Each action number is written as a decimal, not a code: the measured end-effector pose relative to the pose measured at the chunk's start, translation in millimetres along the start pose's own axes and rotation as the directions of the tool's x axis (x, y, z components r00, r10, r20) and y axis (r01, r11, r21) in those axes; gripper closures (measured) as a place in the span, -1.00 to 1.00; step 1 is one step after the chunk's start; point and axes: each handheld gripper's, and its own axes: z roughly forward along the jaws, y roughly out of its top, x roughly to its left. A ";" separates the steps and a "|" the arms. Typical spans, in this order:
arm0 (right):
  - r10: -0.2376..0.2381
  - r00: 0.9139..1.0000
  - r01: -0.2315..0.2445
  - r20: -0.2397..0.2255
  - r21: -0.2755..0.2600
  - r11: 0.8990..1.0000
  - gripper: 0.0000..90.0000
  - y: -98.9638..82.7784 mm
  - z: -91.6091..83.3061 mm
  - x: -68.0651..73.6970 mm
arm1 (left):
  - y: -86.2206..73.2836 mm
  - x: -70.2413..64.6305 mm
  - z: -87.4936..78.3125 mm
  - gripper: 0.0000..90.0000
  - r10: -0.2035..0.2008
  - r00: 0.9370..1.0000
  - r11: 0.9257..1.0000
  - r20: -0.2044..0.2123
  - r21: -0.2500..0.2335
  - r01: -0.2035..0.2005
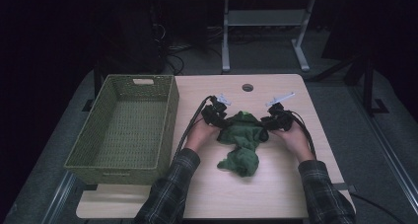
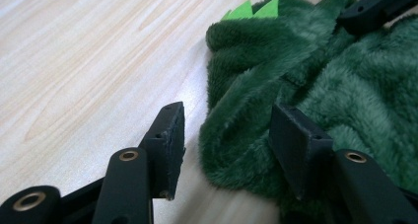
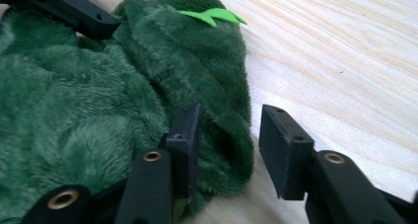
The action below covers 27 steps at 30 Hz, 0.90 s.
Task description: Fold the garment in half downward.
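Note:
A dark green plush garment [image 1: 241,142] with bright green felt spikes [image 2: 251,9] lies crumpled at the middle of the wooden table [image 1: 276,189]. My left gripper [image 1: 217,118] is at the garment's left edge and my right gripper [image 1: 273,121] at its right edge, both low on the table. In the left gripper view the jaws [image 2: 229,150] straddle a fold of plush [image 2: 231,135], with a gap at the left pad [image 2: 170,140]. In the right gripper view the jaws [image 3: 229,150] straddle the garment's rim [image 3: 222,130], and the right pad [image 3: 281,150] stands clear of it.
An empty green woven basket [image 1: 170,115] stands on the table's left side, close to my left forearm. A round cable hole [image 1: 247,87] sits near the table's far edge. Beyond the table, a white desk frame [image 1: 266,21] stands on the dark floor.

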 end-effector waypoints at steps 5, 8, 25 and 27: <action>0.006 1.000 -0.006 -0.007 -0.003 1.000 0.45 -0.3 2.8 -0.9 | -2.8 6.3 4.5 0.24 -0.009 1.000 1.000 0.004 0.006 0.009; 0.008 1.000 -0.008 -0.011 0.012 1.000 0.60 -0.6 5.6 -0.5 | -5.1 8.9 8.2 0.40 -0.014 1.000 1.000 0.018 0.016 0.014; 0.017 1.000 -0.017 0.000 -0.023 1.000 0.95 11.1 -7.7 4.2 | 12.6 0.6 -10.5 0.95 0.005 0.998 0.999 0.057 -0.053 -0.002; 0.022 1.000 -0.022 0.001 -0.046 0.999 0.95 15.1 -13.4 4.5 | 19.1 -1.5 -17.5 0.95 0.003 0.999 0.996 0.050 -0.088 0.001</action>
